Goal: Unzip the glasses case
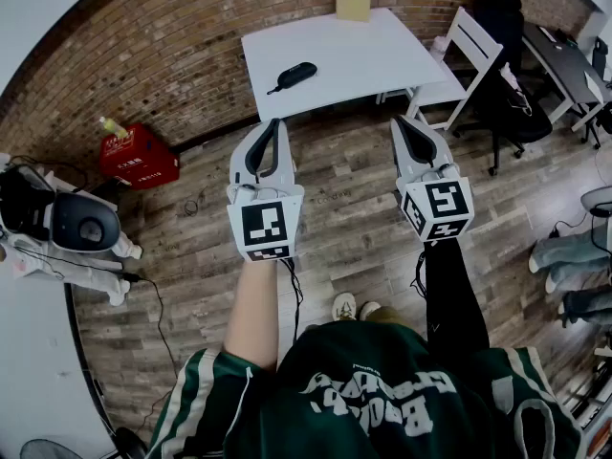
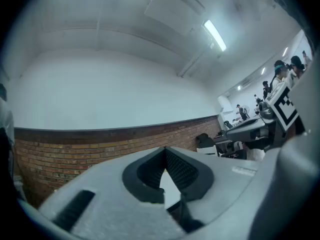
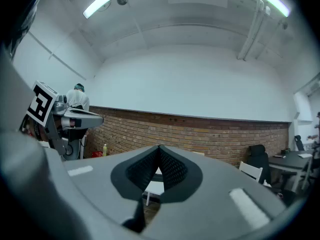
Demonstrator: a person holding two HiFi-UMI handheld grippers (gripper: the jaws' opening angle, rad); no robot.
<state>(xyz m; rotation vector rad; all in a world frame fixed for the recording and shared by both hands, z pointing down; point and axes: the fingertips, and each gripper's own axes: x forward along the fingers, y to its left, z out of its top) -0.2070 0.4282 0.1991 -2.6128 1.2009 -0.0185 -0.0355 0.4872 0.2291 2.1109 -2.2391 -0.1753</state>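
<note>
A black glasses case [image 1: 295, 74] lies on the white table [image 1: 363, 60] ahead, by the brick wall. My left gripper [image 1: 275, 123] and right gripper [image 1: 398, 122] hang side by side in the air over the wooden floor, well short of the table. Both point level toward the wall, both are shut, and nothing is between their tips. In the left gripper view the left gripper [image 2: 165, 149] shows closed black pads with a sliver of the white table behind them. In the right gripper view the right gripper [image 3: 159, 148] looks the same, and the case is hidden.
A tan box [image 1: 352, 0] stands at the table's far edge. A white chair [image 1: 459, 60] and a black office chair [image 1: 512, 94] are to the right, a red box [image 1: 139, 157] on the floor to the left. A white robot [image 1: 57, 228] sits at far left.
</note>
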